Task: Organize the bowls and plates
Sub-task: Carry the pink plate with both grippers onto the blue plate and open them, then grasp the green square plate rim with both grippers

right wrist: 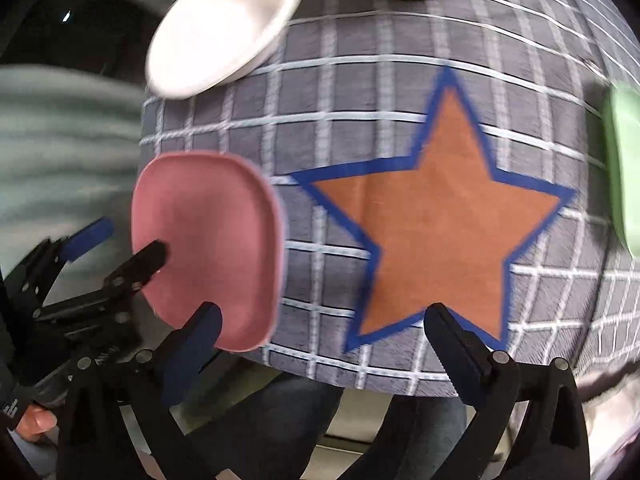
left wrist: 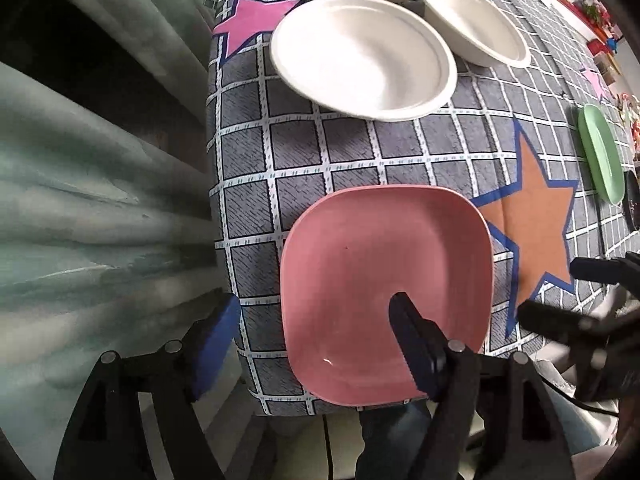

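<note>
The pink plate lies flat on the checked tablecloth at the table's near corner, just left of the orange star, and the left gripper stands open astride its left edge: one blue pad hangs over the plate's inner floor, the other off the table edge, neither pressing on the plate. The right gripper is spread wide and holds nothing; its left finger overlaps the plate's near rim, its right finger sits over the star's lower point. Beyond the star lie three white bowls, to its right a green plate.
</note>
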Available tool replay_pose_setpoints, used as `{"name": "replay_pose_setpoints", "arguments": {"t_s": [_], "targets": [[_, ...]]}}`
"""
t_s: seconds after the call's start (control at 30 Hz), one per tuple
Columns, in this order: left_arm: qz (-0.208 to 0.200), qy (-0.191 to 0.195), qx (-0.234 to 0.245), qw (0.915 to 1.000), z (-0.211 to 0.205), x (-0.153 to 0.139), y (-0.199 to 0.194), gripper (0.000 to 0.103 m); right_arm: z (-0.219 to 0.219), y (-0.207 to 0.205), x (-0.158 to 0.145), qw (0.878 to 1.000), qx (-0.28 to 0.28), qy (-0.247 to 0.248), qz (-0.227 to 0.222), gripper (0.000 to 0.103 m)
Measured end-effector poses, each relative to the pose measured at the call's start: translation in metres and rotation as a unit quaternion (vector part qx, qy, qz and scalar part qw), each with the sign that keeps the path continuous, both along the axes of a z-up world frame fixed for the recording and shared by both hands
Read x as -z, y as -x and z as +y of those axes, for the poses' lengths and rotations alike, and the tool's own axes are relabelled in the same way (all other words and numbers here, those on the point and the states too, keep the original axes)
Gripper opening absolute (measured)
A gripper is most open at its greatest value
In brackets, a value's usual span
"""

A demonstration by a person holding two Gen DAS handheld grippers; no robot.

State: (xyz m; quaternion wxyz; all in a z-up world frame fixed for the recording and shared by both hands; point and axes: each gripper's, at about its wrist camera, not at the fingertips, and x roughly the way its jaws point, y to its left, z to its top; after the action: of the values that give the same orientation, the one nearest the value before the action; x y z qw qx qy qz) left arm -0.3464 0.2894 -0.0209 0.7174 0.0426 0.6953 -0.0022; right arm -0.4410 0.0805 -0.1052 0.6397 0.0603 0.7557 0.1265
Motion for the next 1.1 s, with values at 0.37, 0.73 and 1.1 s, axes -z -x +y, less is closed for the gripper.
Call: {"name": "replay_pose_setpoints", "arguments": {"t_s": [0.37, 0.73, 1.1], "targets": [[-0.004, 0.02, 0.078, 0.9967, -0.054, -0.017, -0.001, 0.08, -0.048, 0.012, 0.002, 0.998, 0.064, 0.014, -0.01, 0.102], [0.014, 0.029, 0.12, 0.9923, -0.115, -0.02, -0.008, 0.08, -0.14, -0.005, 0.009, 0.993, 0.113, 0.027, -0.022, 0.102], [0.045, 0.011, 0.083, 0.9955, -0.178, -0.016, -0.048, 0.08, -0.28, -0.09, -0.005, 0.995, 0.082, 0.03, -0.047, 0.102]]}}
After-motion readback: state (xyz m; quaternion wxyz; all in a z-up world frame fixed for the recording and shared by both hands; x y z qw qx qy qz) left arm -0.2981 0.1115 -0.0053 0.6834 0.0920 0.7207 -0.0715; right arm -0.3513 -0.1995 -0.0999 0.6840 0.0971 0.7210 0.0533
